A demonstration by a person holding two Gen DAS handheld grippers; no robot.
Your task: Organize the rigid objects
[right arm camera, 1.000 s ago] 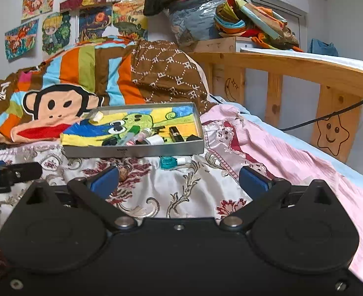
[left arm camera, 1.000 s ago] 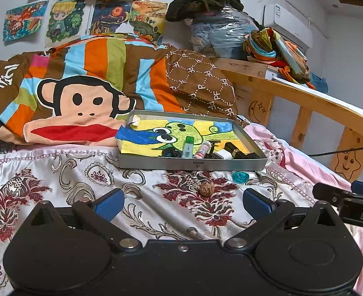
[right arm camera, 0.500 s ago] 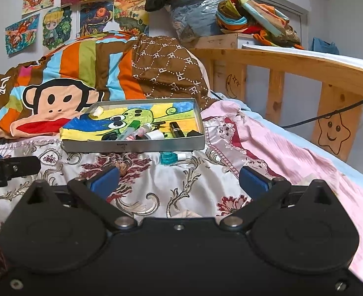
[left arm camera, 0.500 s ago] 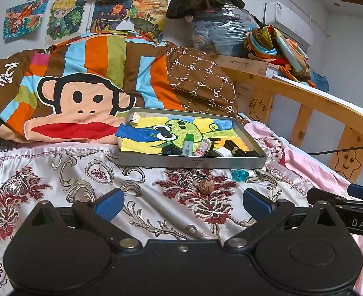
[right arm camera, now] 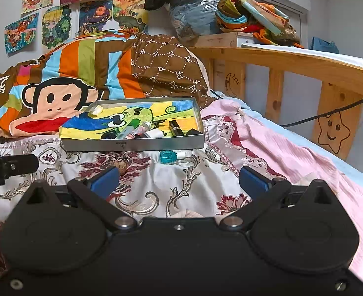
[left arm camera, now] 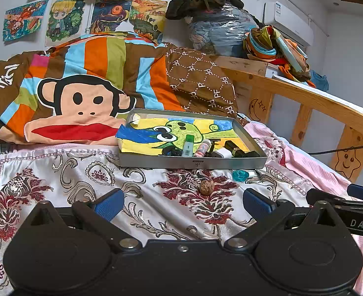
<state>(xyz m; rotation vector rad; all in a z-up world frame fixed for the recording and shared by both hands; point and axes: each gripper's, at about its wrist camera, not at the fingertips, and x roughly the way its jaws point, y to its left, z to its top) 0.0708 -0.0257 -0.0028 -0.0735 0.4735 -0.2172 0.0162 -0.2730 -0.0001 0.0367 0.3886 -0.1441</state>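
Note:
A grey metal tray lined with a colourful drawing lies on the patterned bedspread, holding a green tube, a pink tube, a black lipstick and other small items. In front of the tray lie a walnut and a teal bottle. My left gripper stands open and empty just short of the walnut. My right gripper is open too, with nothing between its fingers, a little short of the teal bottle.
A striped monkey-print quilt is heaped behind the tray. A wooden bed rail runs along the right, with a black cable draped across it. Bundled clothes sit on the shelf behind. A pink sheet covers the right side.
Both grippers have risen and tipped slightly toward the tray, so the bedspread and tray sit lower in view. Both stay open.

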